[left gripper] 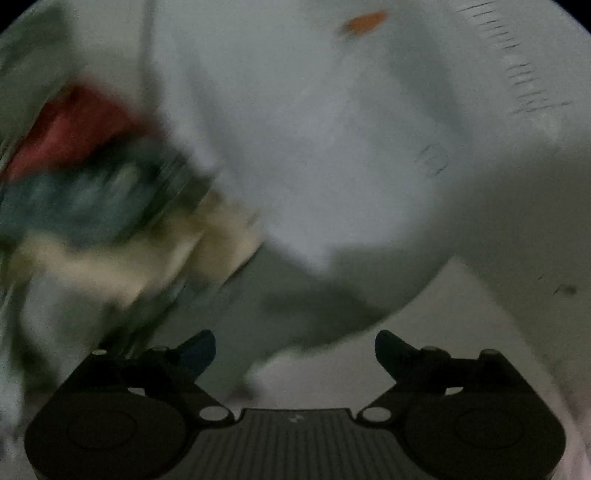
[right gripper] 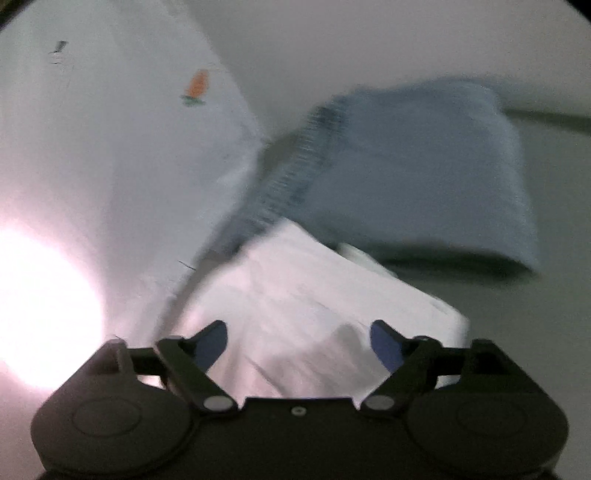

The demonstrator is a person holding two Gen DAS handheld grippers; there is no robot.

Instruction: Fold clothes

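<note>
A white garment [left gripper: 314, 147] with a small orange carrot print [left gripper: 364, 22] fills most of the blurred left wrist view. My left gripper [left gripper: 295, 350] is open and empty just in front of its lower edge. In the right wrist view the same white garment [right gripper: 110, 155] with the carrot print [right gripper: 197, 86] lies at the left. My right gripper [right gripper: 297, 341] is open and empty over a folded white cloth [right gripper: 314, 302].
A folded light blue garment [right gripper: 424, 177] lies behind the white cloth on the pale surface [right gripper: 554, 314]. A blurred pile of red, teal and cream clothes [left gripper: 92, 184] sits at the left. A bright glare spot [right gripper: 40, 306] washes out the lower left.
</note>
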